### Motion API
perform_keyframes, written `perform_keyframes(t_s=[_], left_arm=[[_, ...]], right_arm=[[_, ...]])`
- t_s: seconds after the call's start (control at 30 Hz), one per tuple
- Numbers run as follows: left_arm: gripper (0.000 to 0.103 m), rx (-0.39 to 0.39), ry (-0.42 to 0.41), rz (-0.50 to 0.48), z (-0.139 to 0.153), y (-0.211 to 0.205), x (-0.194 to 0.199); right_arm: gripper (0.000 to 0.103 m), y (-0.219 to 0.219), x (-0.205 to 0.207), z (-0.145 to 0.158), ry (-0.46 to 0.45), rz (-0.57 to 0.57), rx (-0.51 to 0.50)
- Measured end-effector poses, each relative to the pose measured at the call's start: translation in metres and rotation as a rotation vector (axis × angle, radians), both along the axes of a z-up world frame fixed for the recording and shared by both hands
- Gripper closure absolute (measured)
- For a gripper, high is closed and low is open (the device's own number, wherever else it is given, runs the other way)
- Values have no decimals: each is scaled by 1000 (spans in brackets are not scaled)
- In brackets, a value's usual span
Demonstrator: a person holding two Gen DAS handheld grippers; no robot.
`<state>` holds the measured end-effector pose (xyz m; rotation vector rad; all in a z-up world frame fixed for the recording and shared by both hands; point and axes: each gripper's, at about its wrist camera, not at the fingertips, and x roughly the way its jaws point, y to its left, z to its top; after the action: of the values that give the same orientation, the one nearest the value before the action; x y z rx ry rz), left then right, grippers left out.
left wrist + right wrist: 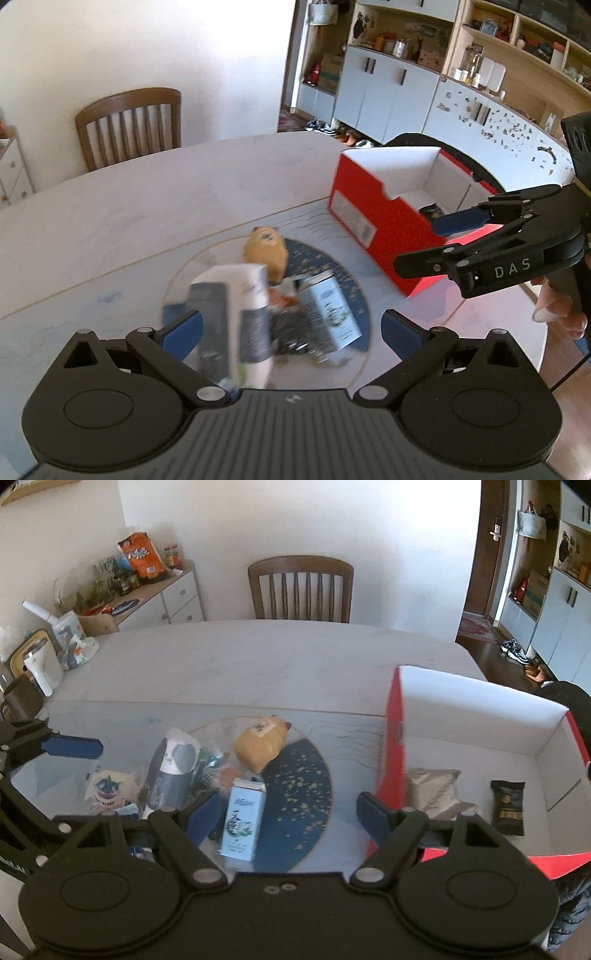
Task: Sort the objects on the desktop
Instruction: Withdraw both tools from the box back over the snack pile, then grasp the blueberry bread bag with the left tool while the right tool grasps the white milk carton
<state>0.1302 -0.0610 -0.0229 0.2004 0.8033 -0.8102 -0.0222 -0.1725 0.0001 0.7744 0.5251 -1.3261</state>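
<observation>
My left gripper (291, 332) hangs open over a pile of items on the table. A grey-and-white tube pack (243, 314) stands blurred just inside its left finger, not gripped. In the pile lie a pale blue carton (243, 819), a yellow plush-like item (262, 746) and a blueberry-print packet (110, 786). My right gripper (290, 816) is open too, and the pale blue carton stands between its fingers near the left one. A red box (395, 746) with a white inside stands to the right. It holds a beige pouch (436, 790) and a dark packet (509, 805).
A round dark blue mat (306, 786) lies under the pile. A wooden chair (301, 587) stands at the table's far side. At the left are a sideboard (173, 590) with snack bags, a white kettle (42, 668) and a dark mug (22, 698). Cabinets (388, 92) line the right wall.
</observation>
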Motion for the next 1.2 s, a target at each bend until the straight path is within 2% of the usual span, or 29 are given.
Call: perform_keyframes(t_s=[0.17, 0.57, 1.03, 1.2], left_arm=[[0, 17, -17, 11, -9, 30, 5], [0, 87, 11, 84, -50, 82, 38], [1, 132, 57, 147, -85, 79, 53], [1, 117, 84, 161, -92, 76, 59]], right_arm=[[22, -5, 19, -10, 14, 13, 22], [22, -19, 42, -28, 12, 15, 64], [23, -36, 46, -55, 15, -25, 130], [24, -43, 47, -65, 13, -39, 150]])
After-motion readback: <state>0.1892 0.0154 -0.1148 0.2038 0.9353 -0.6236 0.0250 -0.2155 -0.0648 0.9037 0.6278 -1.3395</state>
